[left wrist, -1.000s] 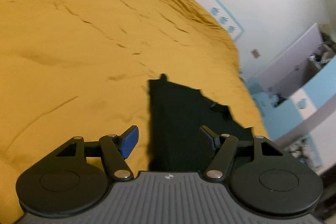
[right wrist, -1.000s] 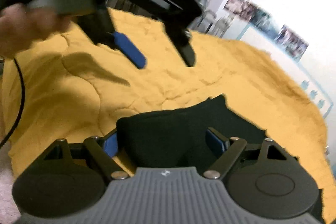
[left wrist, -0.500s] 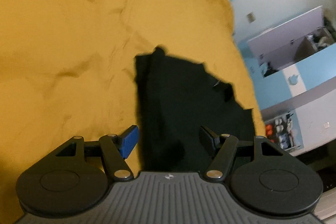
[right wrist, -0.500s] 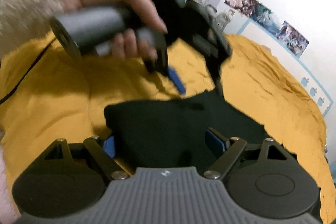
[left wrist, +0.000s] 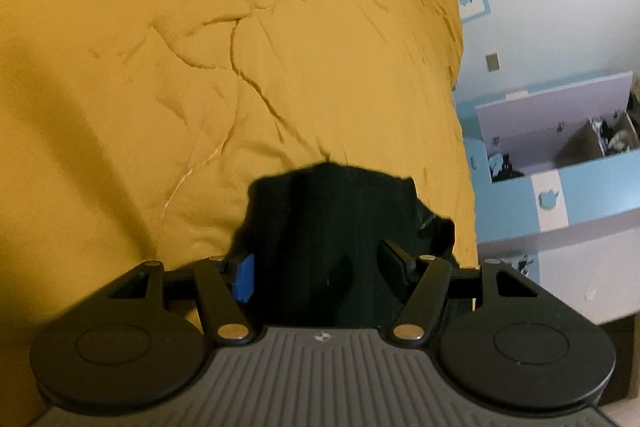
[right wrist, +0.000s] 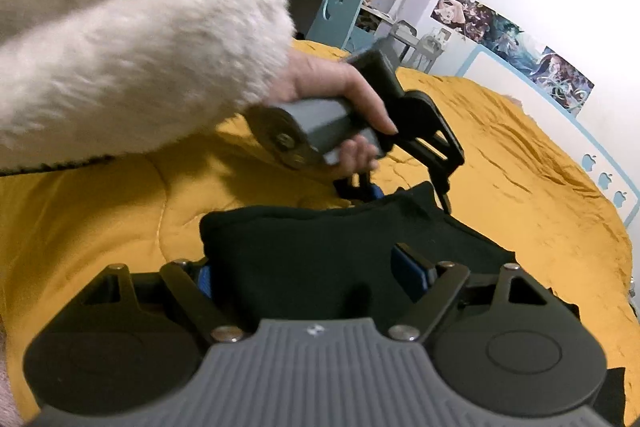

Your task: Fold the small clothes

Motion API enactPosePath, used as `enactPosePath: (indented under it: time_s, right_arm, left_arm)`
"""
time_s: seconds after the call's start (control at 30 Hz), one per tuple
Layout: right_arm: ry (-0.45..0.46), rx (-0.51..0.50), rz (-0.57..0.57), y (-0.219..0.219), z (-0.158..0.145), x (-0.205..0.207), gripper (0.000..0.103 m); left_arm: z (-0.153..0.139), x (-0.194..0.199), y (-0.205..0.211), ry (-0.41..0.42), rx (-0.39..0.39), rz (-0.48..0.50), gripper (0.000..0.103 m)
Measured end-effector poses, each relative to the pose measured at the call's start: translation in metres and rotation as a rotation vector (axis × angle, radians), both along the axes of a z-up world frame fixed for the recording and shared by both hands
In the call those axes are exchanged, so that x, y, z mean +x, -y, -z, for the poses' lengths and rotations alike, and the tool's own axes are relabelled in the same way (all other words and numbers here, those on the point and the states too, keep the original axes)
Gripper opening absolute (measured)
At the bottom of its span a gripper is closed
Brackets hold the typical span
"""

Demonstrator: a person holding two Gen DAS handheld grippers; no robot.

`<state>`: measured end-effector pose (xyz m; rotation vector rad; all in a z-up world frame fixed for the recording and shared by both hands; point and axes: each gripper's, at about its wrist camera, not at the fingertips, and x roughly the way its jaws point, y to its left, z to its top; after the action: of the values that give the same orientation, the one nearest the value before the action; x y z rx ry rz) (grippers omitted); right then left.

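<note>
Risk: right gripper (right wrist: 308,267), jaws just narrowing astride the black garment (right wrist: 320,247) near the yellow bedspread (right wrist: 520,167) edge, and spread left gripper (left wrist: 316,267) may pinch several layers, seemingly.

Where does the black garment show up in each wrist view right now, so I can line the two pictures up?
Left wrist: the black garment sits low in the middle, reaching in between the fingers of the left gripper.
Right wrist: black garment at lower centre, between the right gripper's fingers.
Shared landmark: the yellow bedspread beneath it.
</note>
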<state>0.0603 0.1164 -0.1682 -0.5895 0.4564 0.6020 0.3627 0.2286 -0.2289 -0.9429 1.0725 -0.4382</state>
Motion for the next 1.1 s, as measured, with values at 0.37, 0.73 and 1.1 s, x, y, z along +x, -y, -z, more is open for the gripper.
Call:
enactPosePath:
  time_s: [0.37,0.73,1.1]
  right_arm:
    - [-0.092,0.081,0.028,0.000,0.001,0.006,0.013]
    - [-0.234,0.386,0.155,0.062,-0.036,0.031,0.000]
    - [-0.188,0.631,0.450,0.196,-0.073,0.032,0.000]
  left_arm:
    - [0.009,0.005,-0.001,-0.040,-0.011,-0.034,0.023]
    - [-0.045,0.000,0.025,0.026,0.064,-0.071,0.020]
    - [-0.107,0.031,0.127,0.085,0.185,-0.017,0.019]
